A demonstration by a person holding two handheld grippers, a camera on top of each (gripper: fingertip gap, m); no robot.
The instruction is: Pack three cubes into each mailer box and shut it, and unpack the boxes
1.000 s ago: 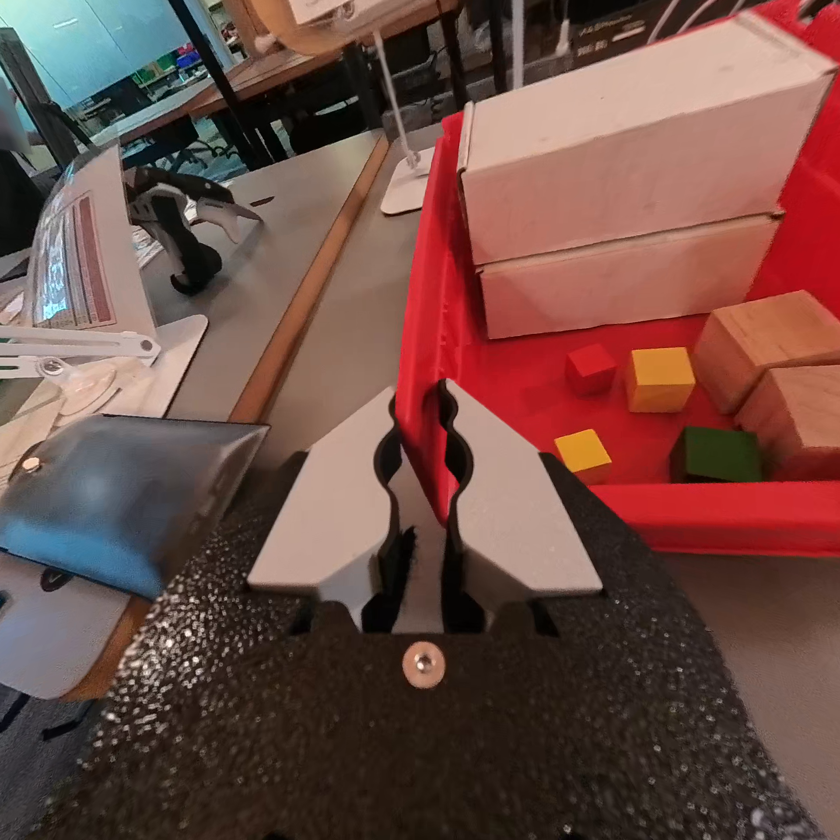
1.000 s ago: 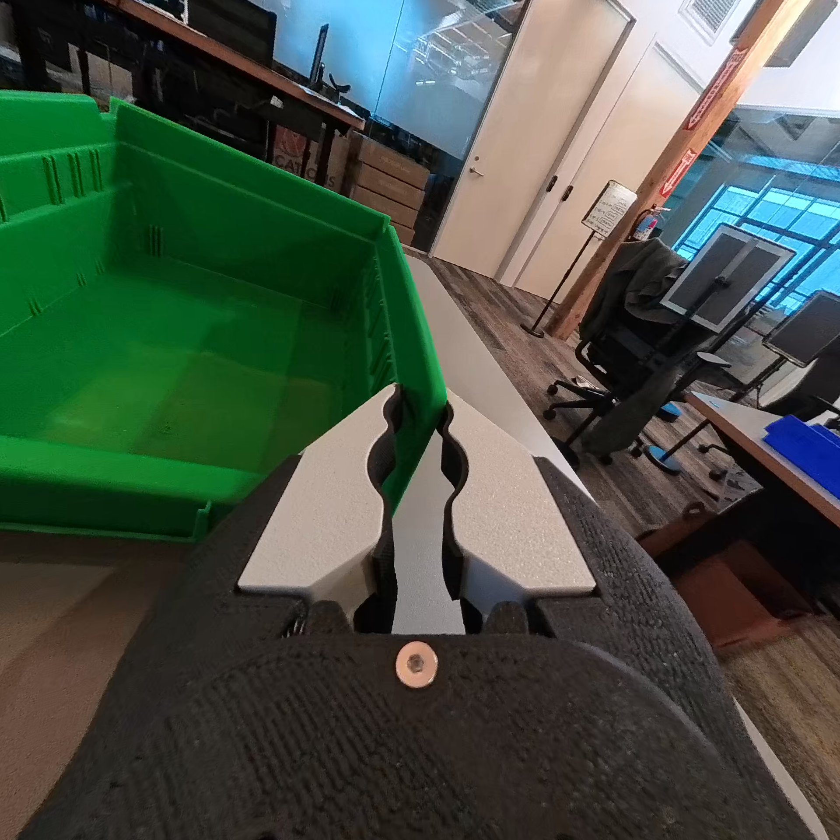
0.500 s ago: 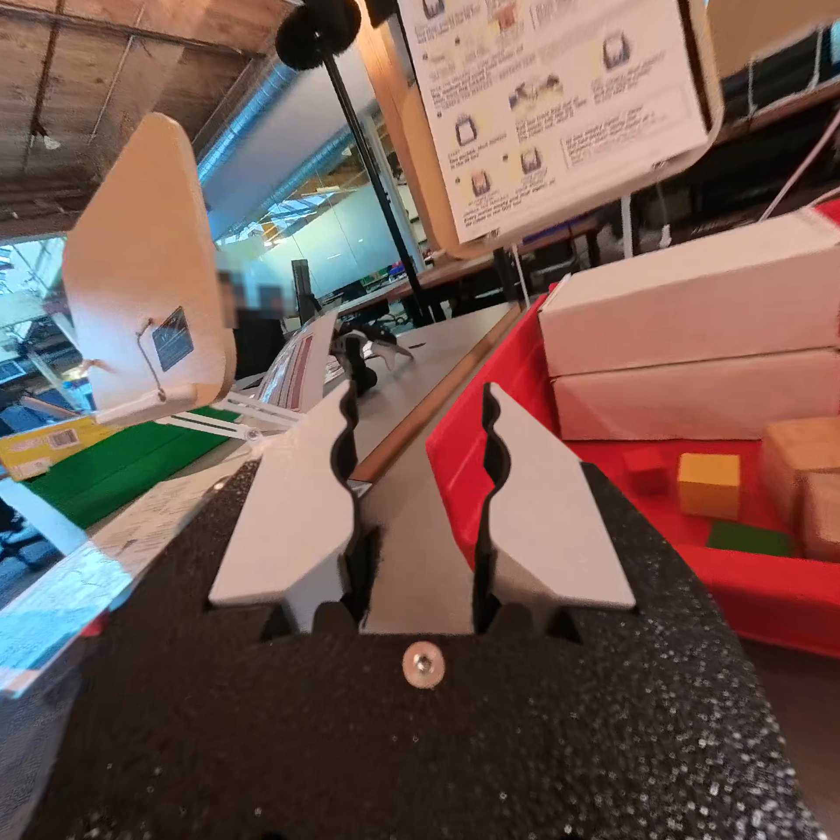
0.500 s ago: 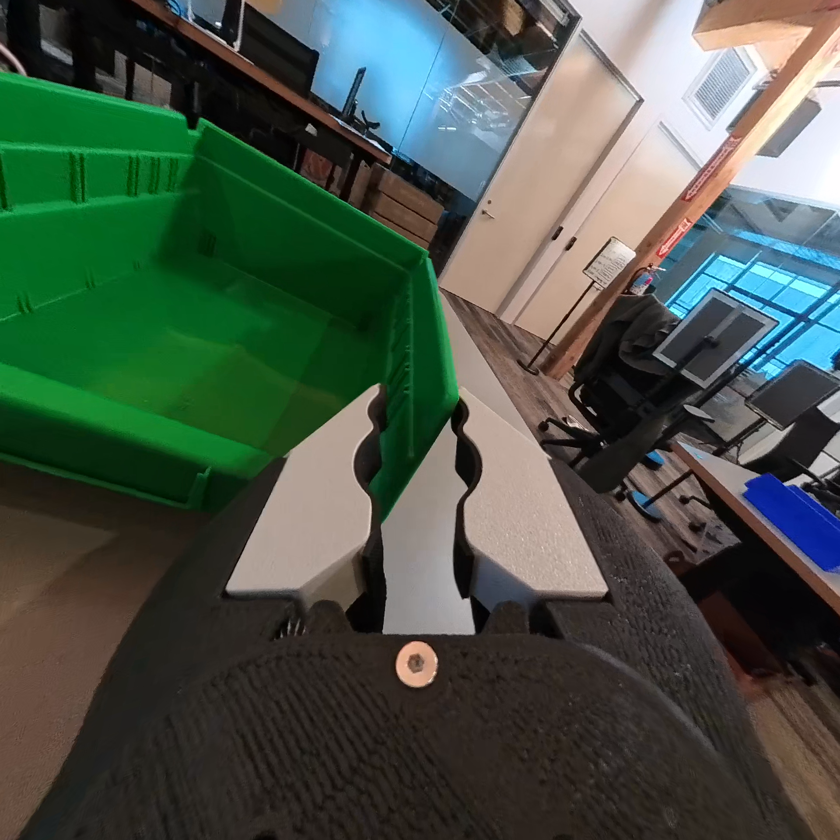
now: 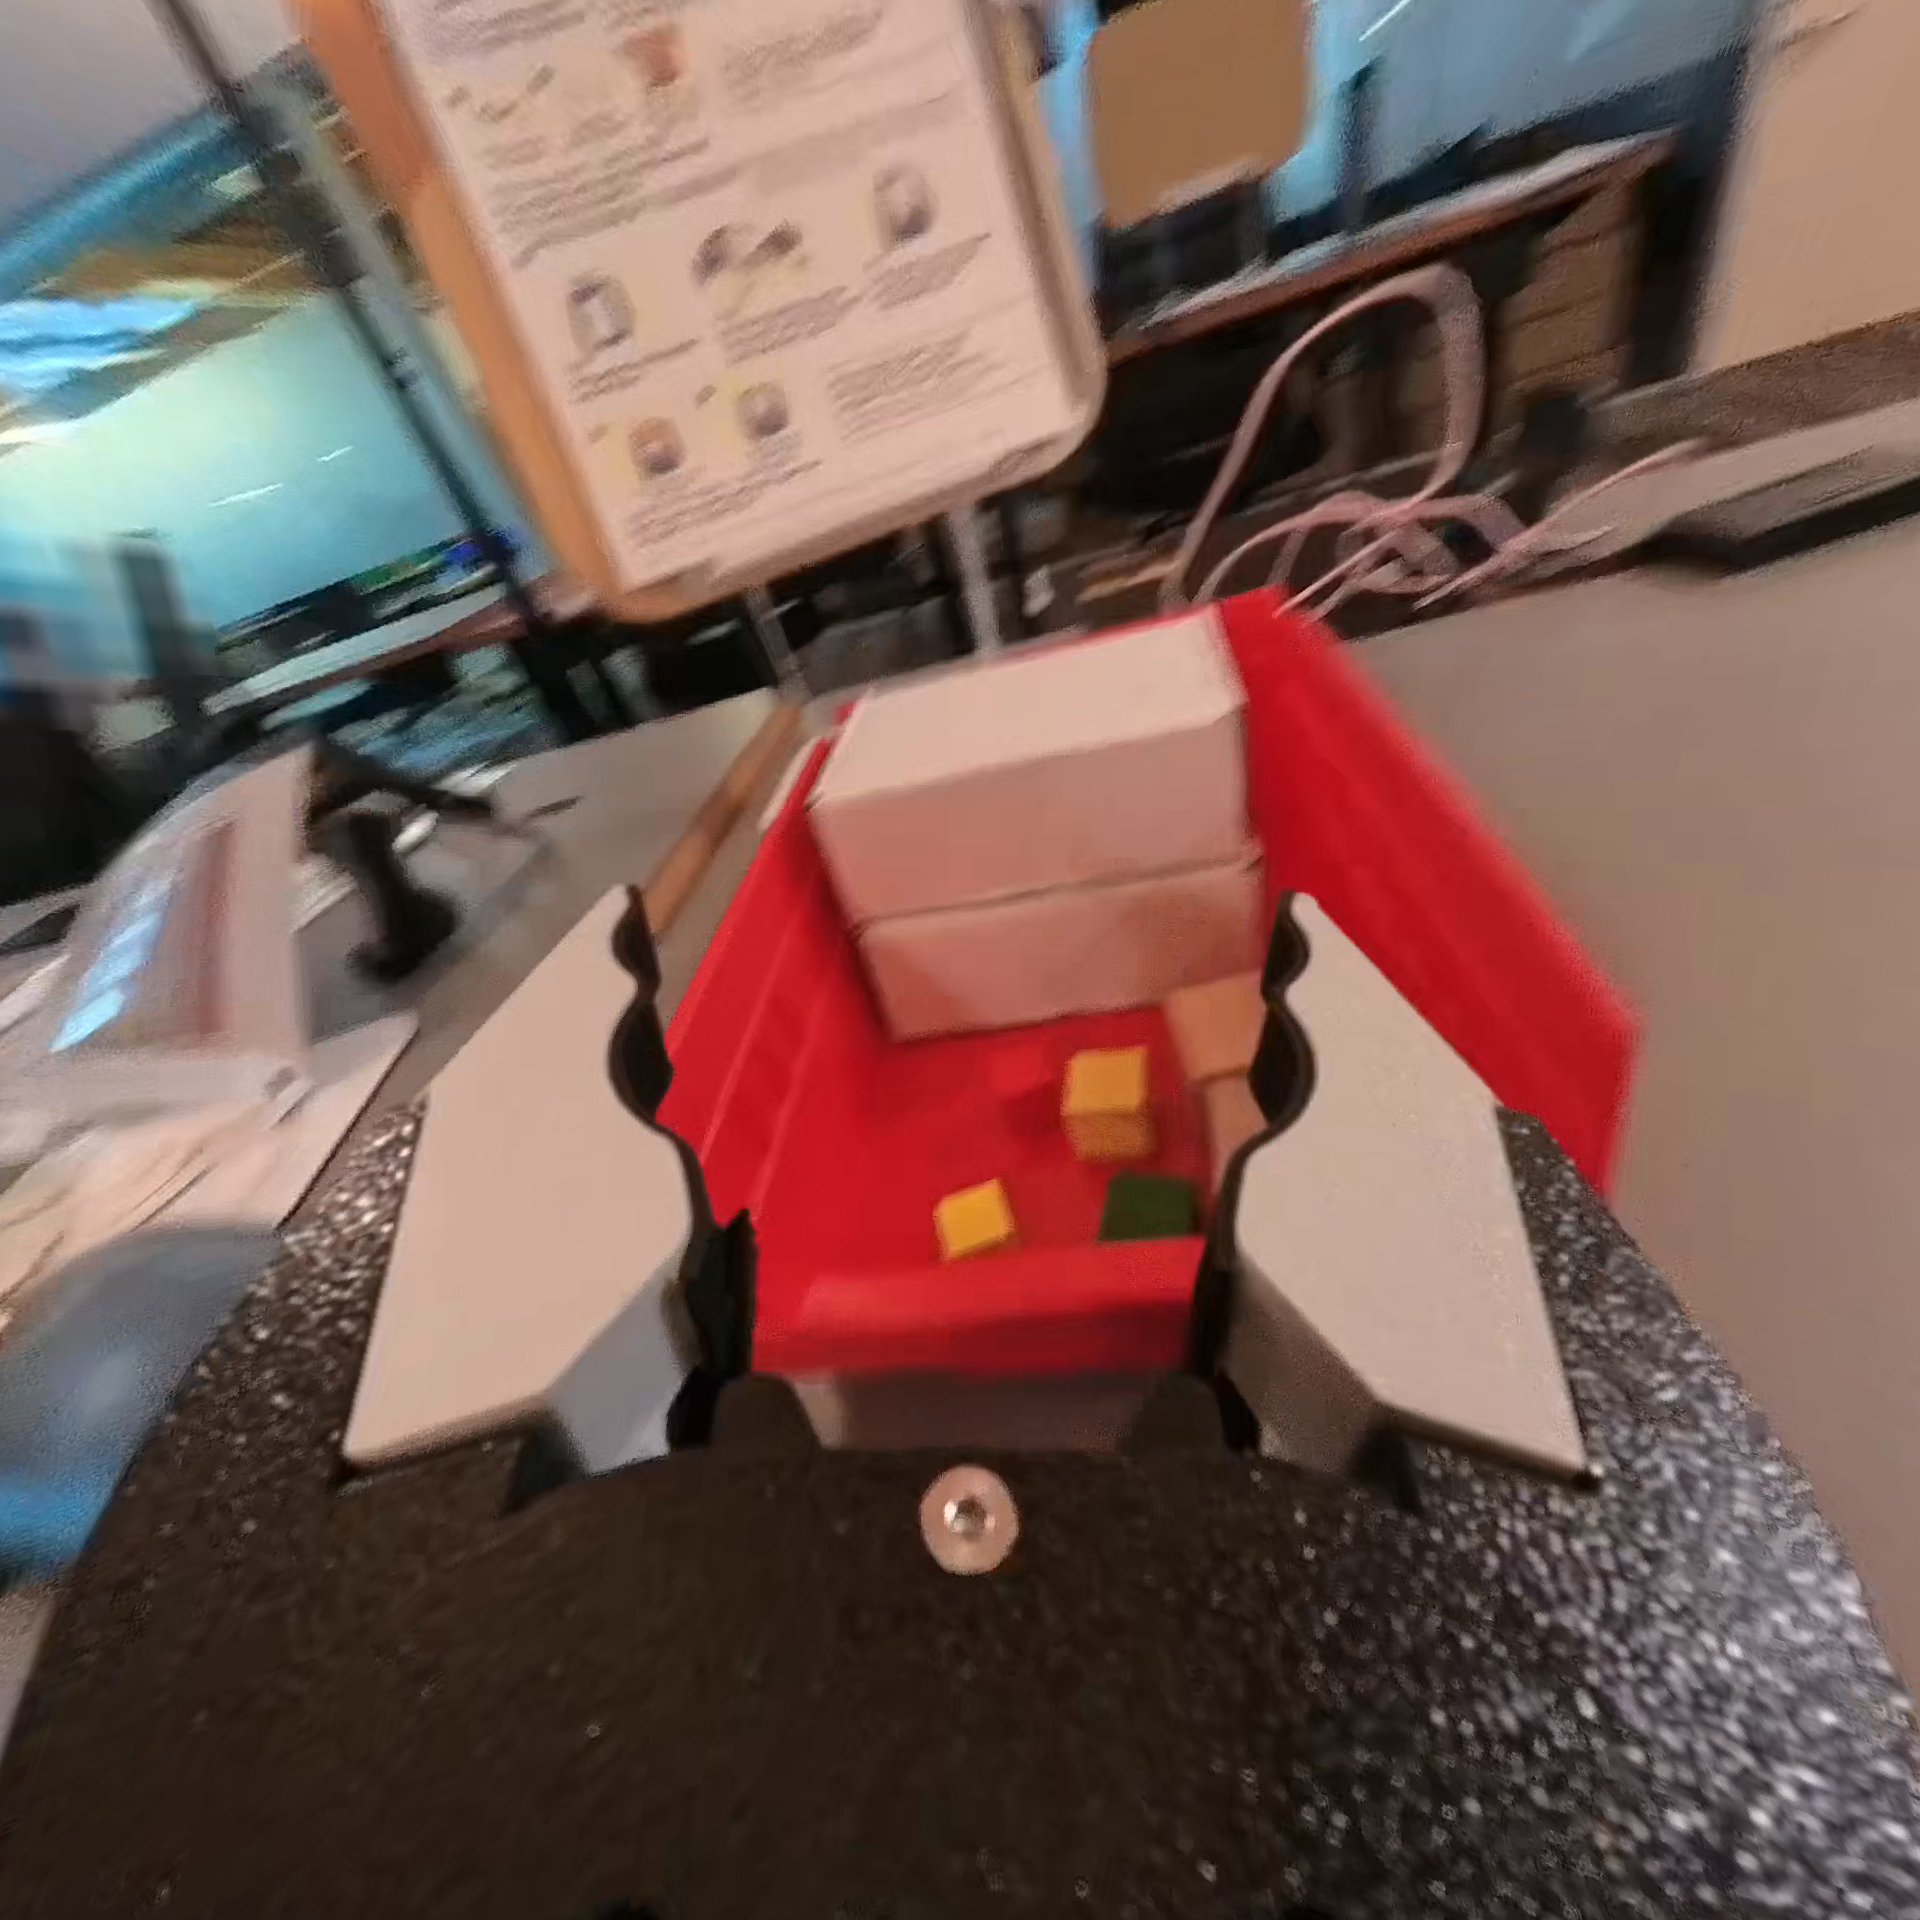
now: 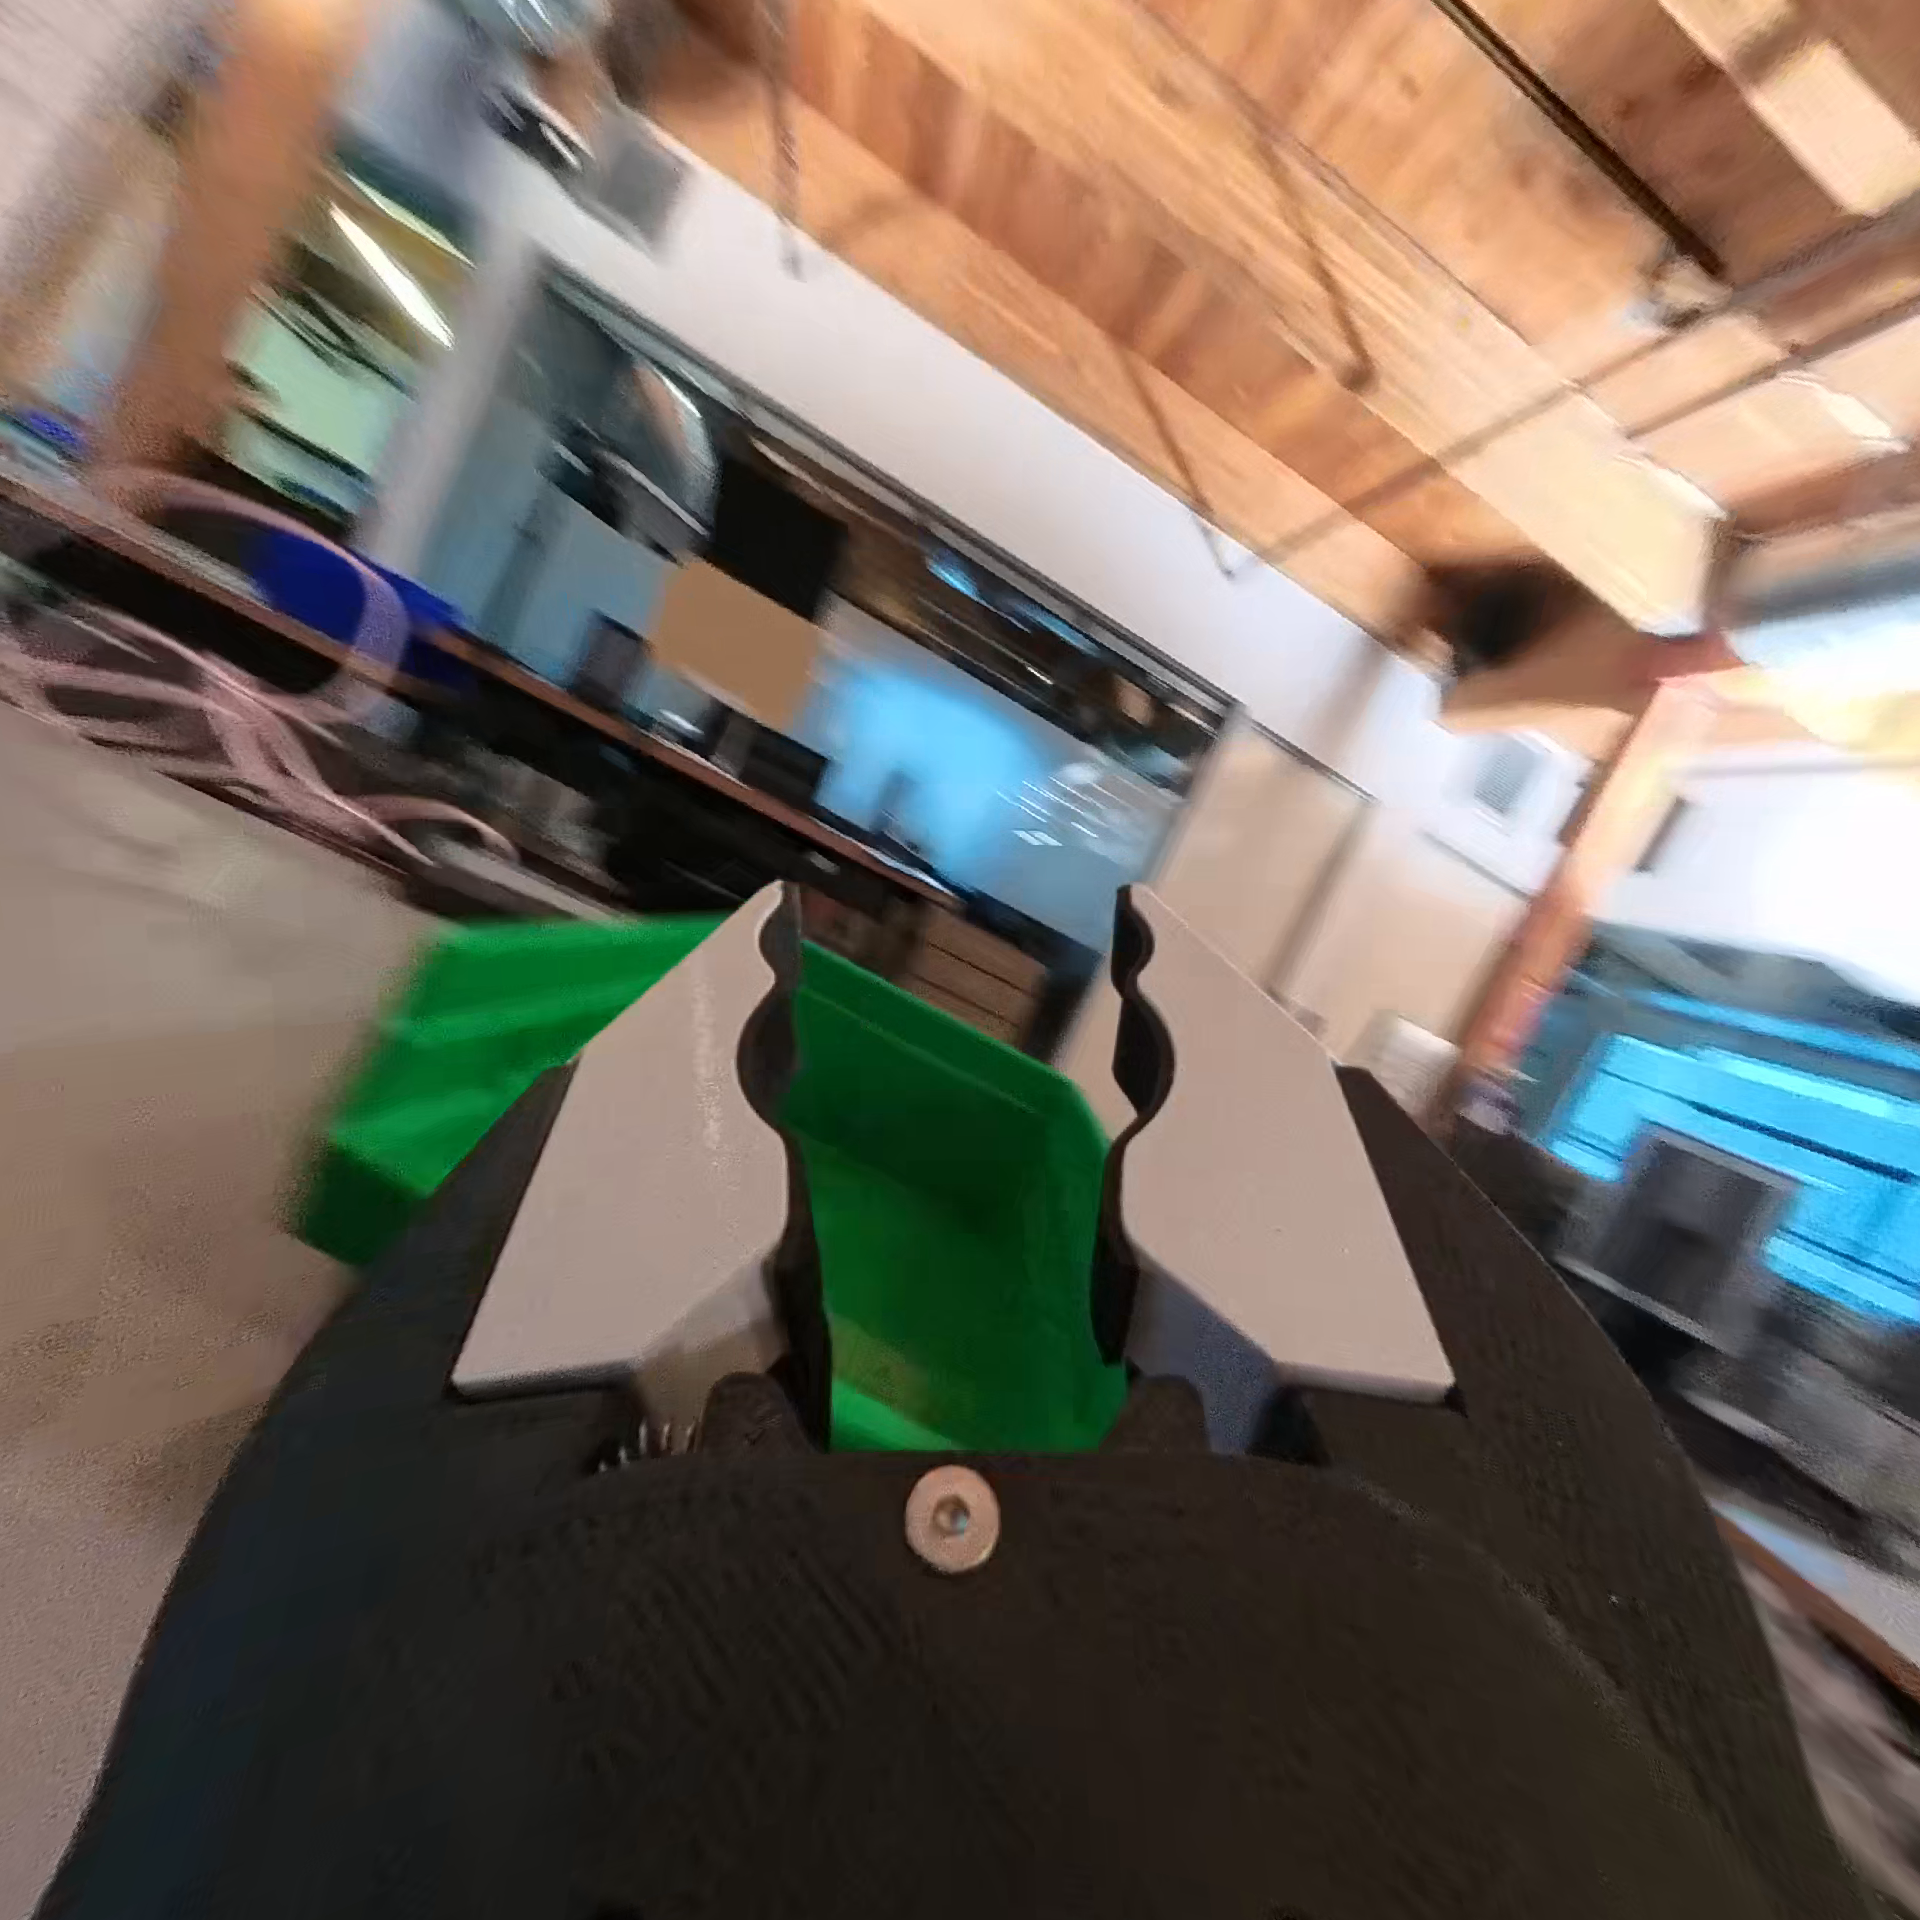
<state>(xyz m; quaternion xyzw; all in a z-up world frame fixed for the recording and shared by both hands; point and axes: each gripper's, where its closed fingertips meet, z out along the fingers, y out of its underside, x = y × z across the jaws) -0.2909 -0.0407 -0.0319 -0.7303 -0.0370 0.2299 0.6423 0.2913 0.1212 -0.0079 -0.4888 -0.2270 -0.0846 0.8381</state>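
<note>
In the left wrist view, my left gripper (image 5: 961, 920) is wide open and empty, raised above the near side of a red bin (image 5: 1455, 894). Two white mailer boxes (image 5: 1039, 790) are stacked at the bin's far end. On the bin floor lie two yellow cubes (image 5: 1110, 1099) (image 5: 972, 1218), a red cube (image 5: 1023, 1086), a green cube (image 5: 1148, 1207) and larger plain wooden blocks (image 5: 1216, 1034). In the right wrist view, my right gripper (image 6: 951, 920) is open and empty, lifted over a green bin (image 6: 935, 1164). Both views are blurred.
A stand with an instruction sheet (image 5: 748, 281) rises behind the red bin. Cables (image 5: 1351, 499) lie at the table's back. Papers and a black tool (image 5: 374, 883) lie at the left. The grey table (image 5: 1714, 831) shows right of the red bin. Spacing between my two grippers at the tips: around 60 cm. Measured from the fingertips, the green cube (image 5: 1148, 1207) is 11 cm or so from the left gripper and 60 cm from the right.
Both grippers opened from nearly shut, the left much wider. The left swung from the red bin's left corner to face into it. The right rose and tilted up over the green bin.
</note>
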